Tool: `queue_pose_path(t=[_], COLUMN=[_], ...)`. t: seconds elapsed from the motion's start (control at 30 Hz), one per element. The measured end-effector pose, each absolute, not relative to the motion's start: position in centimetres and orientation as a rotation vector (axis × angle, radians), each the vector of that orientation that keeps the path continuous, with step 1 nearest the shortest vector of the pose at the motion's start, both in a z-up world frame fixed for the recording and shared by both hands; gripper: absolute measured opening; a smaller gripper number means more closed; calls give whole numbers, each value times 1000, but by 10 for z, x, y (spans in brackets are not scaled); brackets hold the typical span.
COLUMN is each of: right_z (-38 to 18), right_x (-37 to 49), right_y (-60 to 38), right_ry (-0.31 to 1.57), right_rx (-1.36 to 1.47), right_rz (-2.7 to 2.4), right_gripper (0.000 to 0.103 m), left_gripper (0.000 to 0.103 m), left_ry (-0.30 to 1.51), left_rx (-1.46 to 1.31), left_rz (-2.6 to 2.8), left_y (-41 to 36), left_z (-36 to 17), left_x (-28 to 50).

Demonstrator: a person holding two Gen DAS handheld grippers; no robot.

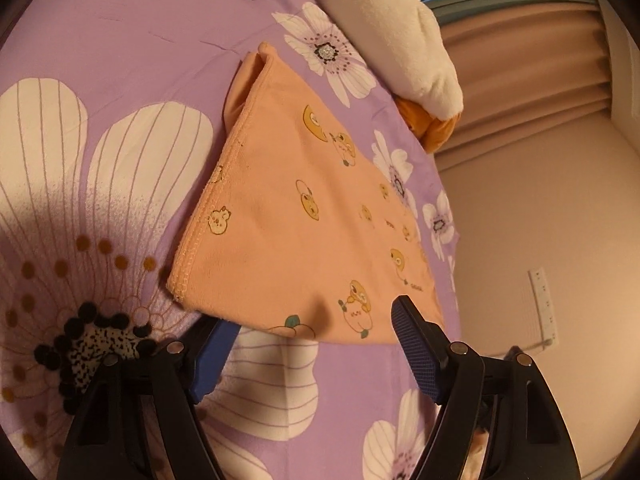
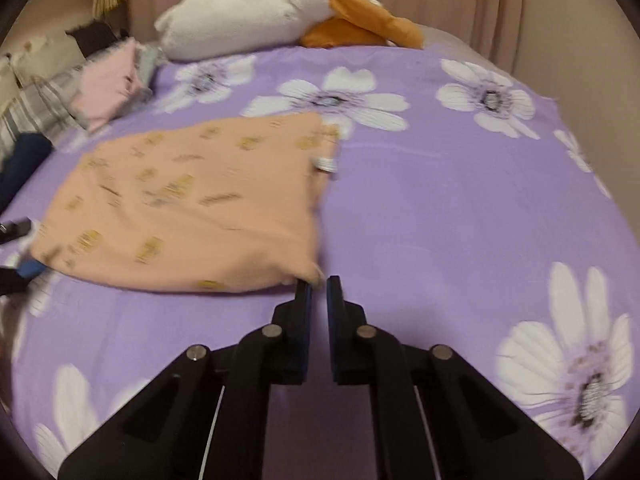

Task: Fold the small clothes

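Observation:
A small peach garment (image 1: 296, 216) with cartoon prints lies folded and flat on the purple flowered bedsheet (image 1: 120, 40). My left gripper (image 1: 316, 332) is open, its blue-padded fingers straddling the garment's near edge; the left finger is partly under the cloth. In the right wrist view the same garment (image 2: 192, 200) lies left of centre. My right gripper (image 2: 319, 286) is nearly shut, its tips right at the garment's near right corner; whether it pinches cloth is unclear. The view is blurred.
A white plush toy with orange parts (image 2: 280, 12) lies at the bed's far side. A pile of other clothes (image 2: 80, 88), pink and striped, sits at the far left. The bed's right edge (image 1: 444, 240) drops to the floor near a beige curtain.

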State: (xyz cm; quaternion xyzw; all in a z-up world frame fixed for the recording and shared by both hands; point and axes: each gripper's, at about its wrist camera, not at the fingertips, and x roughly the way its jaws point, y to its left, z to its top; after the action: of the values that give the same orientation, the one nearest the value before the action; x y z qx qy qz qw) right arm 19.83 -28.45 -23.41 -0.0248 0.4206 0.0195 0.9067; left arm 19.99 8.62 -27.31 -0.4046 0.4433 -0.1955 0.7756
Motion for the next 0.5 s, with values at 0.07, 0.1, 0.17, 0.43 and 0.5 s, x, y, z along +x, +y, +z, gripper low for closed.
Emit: queue_pose_path(t=[0.07,0.1,0.17,0.43,0.5], right_z=[-239,-241,-241,-251,-265], right_x=[202,202,201,207,217], right_y=[-307,-313,-325,-332,-319], right_ry=[893,907,913,993,1021], right_rx=[-1,10,46,732,826], right_rz=[-35,-52,-56,300,338], right_gripper=[6,6,5,57,57], left_gripper=[77,77,77,79,80], left_ry=[955,953,948,959,962], left_rx=[-865,-857,-842,-1026,-1077], left_rz=[-428,-429,-434,-483,-483], left_y=[84,84,83,87,86], left_z=[-274,-274,-275,-279,-283], left_x=[203,203,203,196,201])
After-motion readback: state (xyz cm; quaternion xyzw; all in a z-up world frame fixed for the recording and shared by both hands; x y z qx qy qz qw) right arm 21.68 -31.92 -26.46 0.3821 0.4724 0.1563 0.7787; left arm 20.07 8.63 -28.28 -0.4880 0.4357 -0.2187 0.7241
